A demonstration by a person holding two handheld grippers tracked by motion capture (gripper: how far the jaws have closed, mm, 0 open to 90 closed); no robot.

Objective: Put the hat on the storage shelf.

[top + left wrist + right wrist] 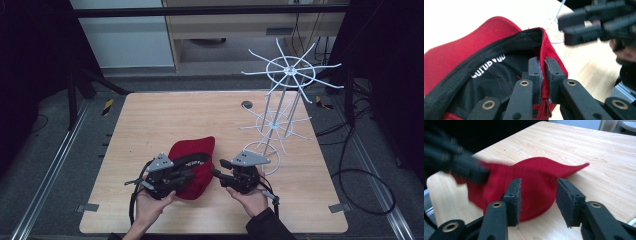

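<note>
Left gripper view: the rim of the red cap (pixel 469 47) is pinched tight by the left gripper (pixel 543 72). The cap is seen lying on the desk (pixel 165 115). The right gripper (pixel 537 200) is held part open; nothing seems to be gripped.

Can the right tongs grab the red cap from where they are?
Probably yes. The right tongs stand open, pointing straight at the red cap, with nothing between. The left tongs already pinch the cap's edge on the other side, out of the way.
</note>
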